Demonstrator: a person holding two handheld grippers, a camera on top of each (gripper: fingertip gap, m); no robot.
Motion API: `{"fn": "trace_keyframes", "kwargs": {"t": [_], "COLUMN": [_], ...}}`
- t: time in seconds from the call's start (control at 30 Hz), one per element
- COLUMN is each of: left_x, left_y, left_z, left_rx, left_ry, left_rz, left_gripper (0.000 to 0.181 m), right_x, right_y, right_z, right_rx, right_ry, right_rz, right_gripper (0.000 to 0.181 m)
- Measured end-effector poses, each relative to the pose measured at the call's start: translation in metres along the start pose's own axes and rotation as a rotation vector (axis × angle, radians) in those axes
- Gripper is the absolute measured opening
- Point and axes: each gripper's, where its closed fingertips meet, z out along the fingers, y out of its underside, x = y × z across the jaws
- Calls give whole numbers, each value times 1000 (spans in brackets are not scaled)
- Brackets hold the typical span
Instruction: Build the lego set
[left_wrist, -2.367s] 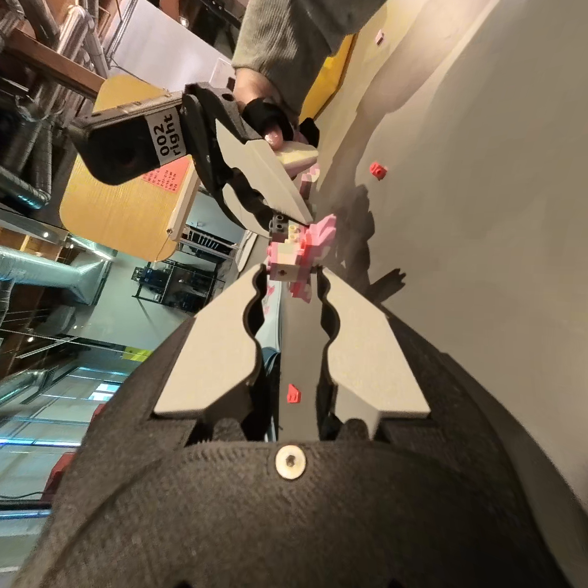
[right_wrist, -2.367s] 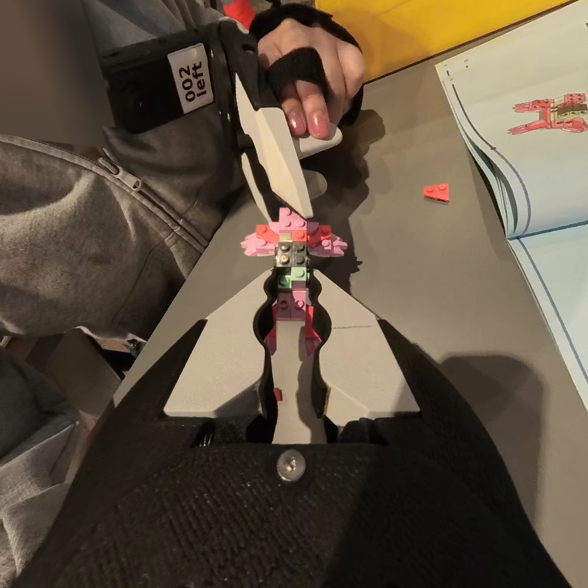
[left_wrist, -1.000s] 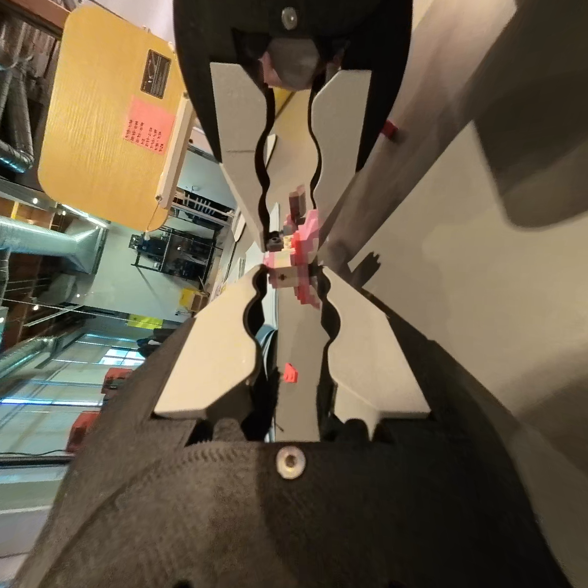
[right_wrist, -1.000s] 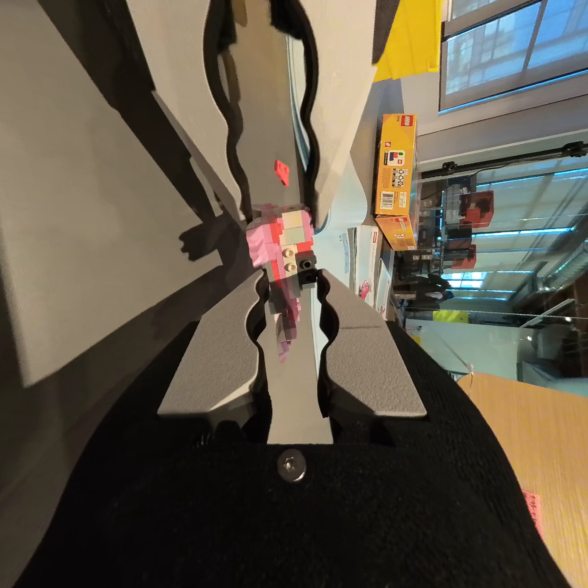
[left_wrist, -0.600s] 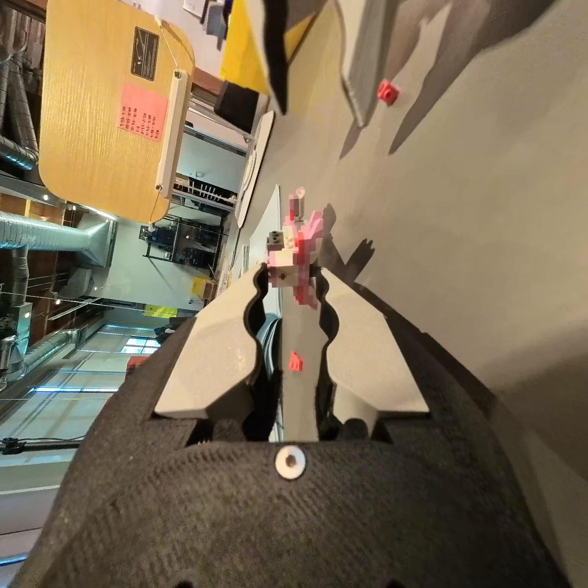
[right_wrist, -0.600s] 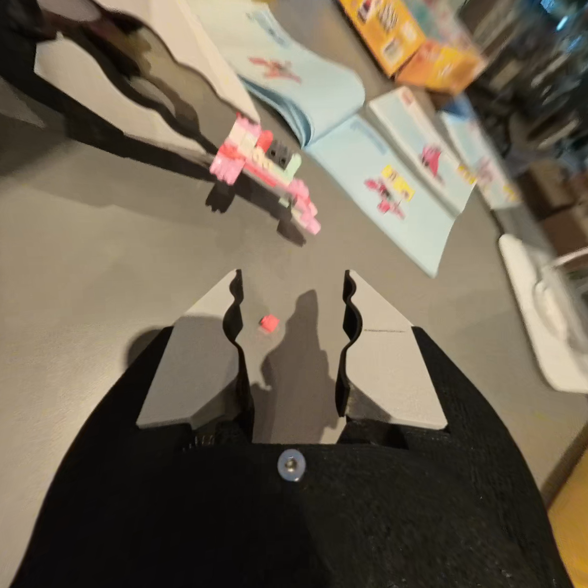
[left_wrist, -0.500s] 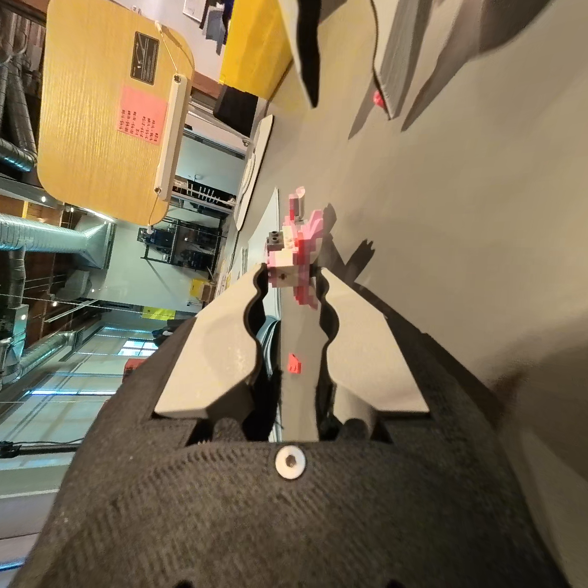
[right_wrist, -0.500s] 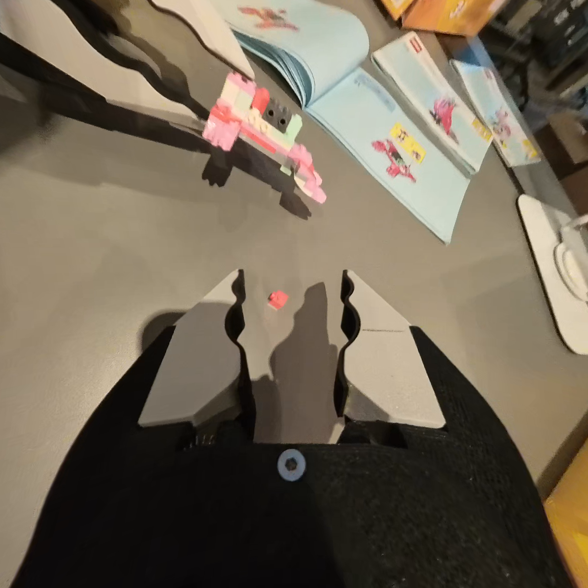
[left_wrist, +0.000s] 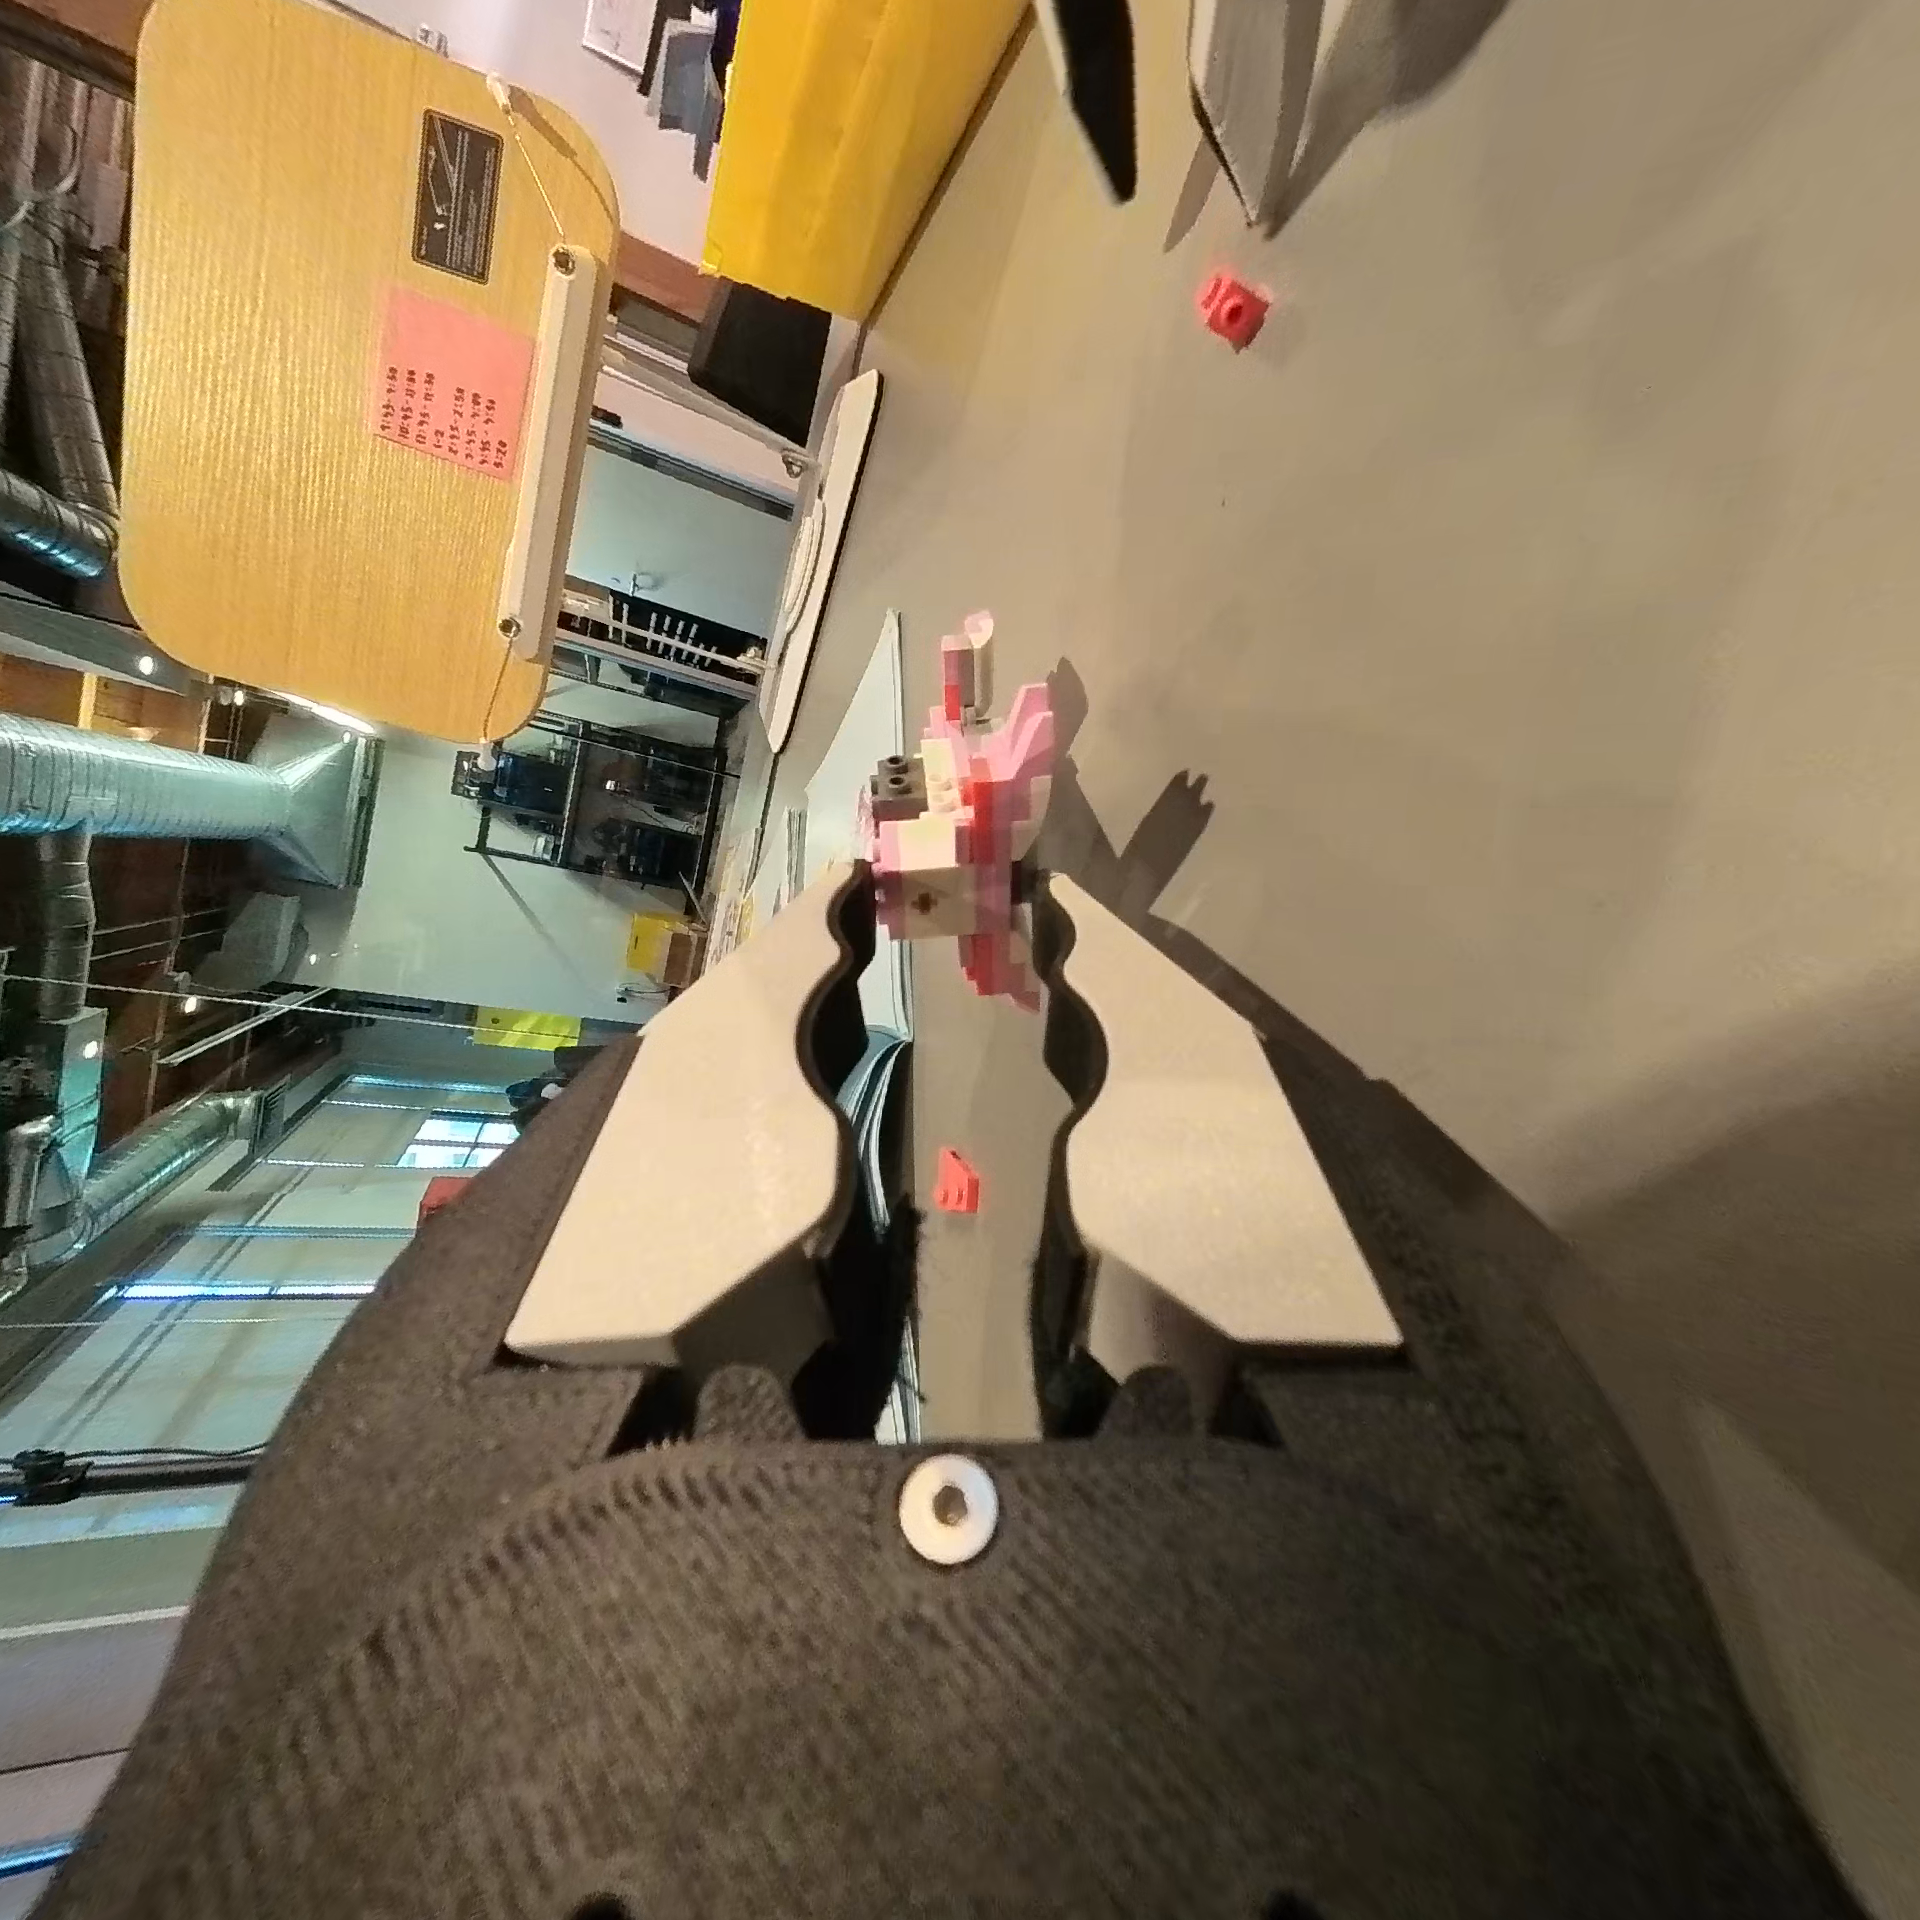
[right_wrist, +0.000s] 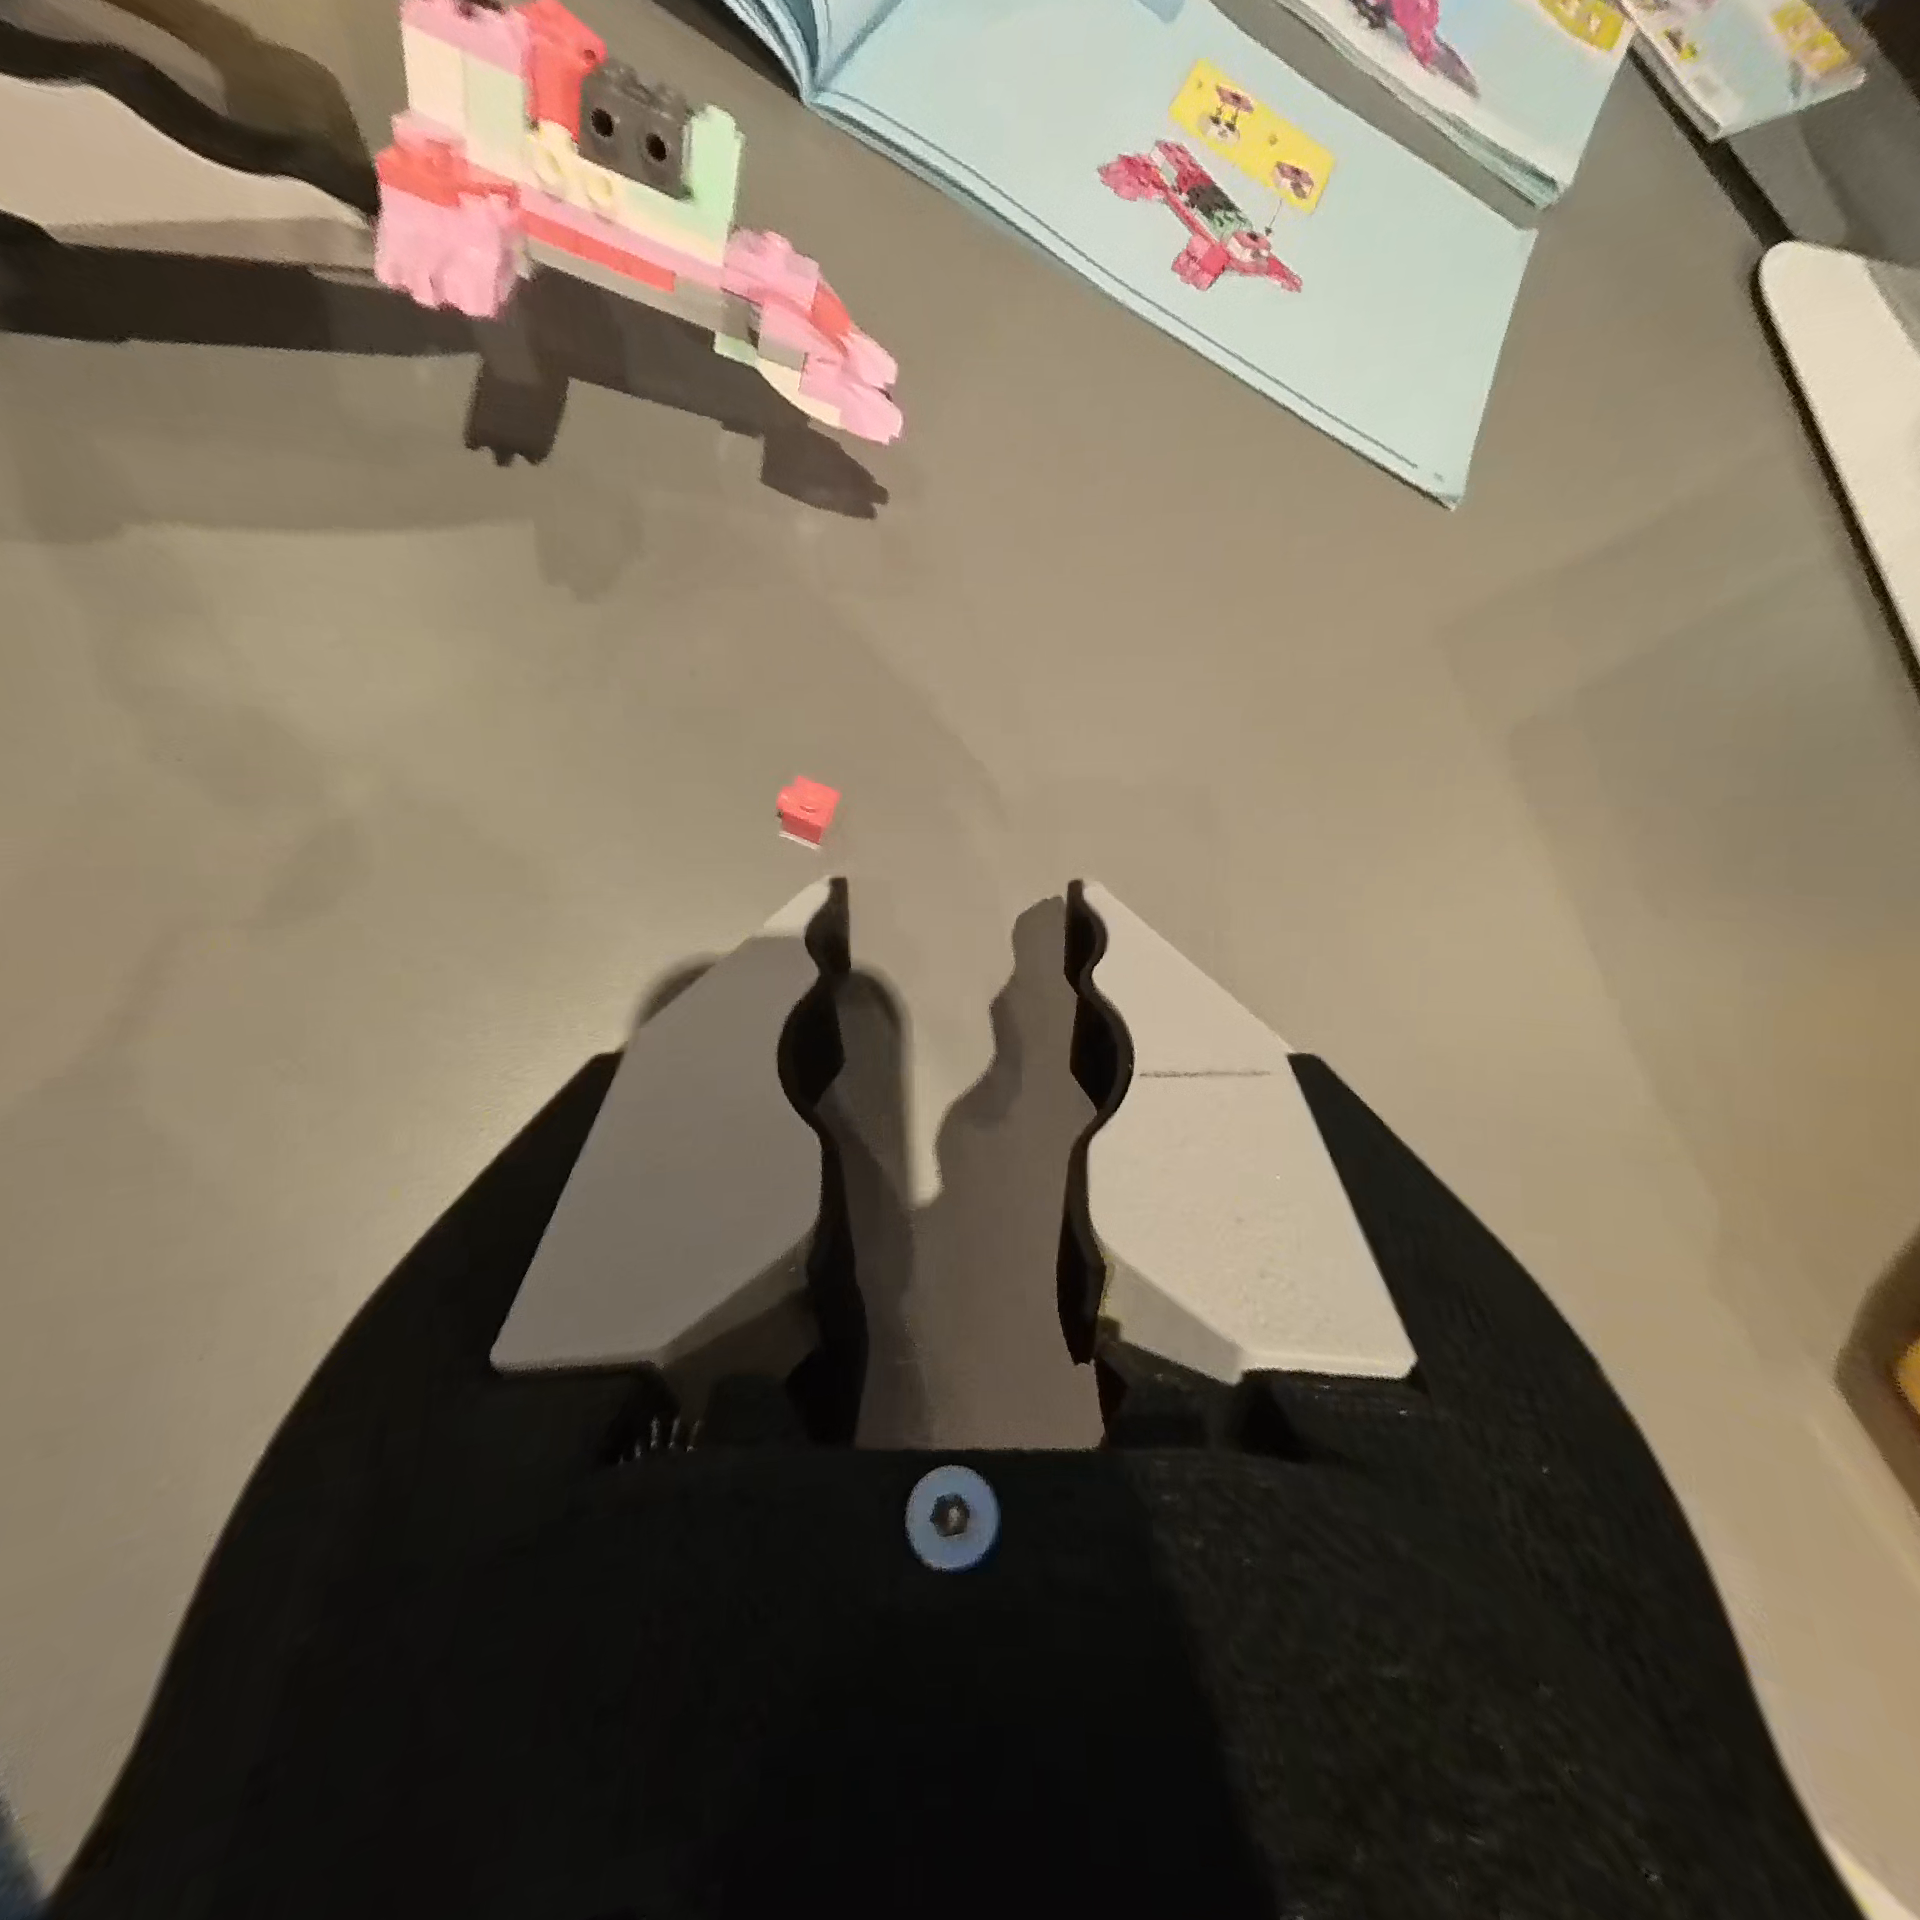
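The left tool (left_wrist: 951, 899) pinches the pink lego model (left_wrist: 961, 831) at its tips by the blocky head end, holding it clear of the grey table (left_wrist: 1558, 727); the model's long axis runs straight out from the tips, its tapered tail (right_wrist: 831, 374) pointing away from that tool (in the right wrist view it slants down to the right, dark grey studded brick (right_wrist: 634, 130) on top); the right tool (right_wrist: 951, 894) hovers above the table with its fingers spread and nothing between them; a small red brick (right_wrist: 807, 808) lies on the table just beyond its tips, well short of the model; a red wedge plate (left_wrist: 958, 1181) lies nearer the left tool; open light-blue instruction booklets (right_wrist: 1195, 208) lie farther off.
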Motion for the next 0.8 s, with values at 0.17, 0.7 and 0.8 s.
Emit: {"fn": "trace_keyframes", "kwargs": {"t": [0.17,0.7,0.8], "left_x": [1,1,2], "left_y": [0,-2,-3], "left_z": [0,-1,-2], "left_rx": [1,12,17], "left_ry": [3,12,14], "left_rz": [-2,-10,-10], "left_gripper": [29,29,29], "right_x": [-16,-16,-16], "right_y": [-11,-15,-13], "right_z": [1,3,7], "right_rx": [53,81,71], "right_ry": [-52,-20,-2], "right_rz": [53,224,201], "right_gripper": [38,21,18]}}
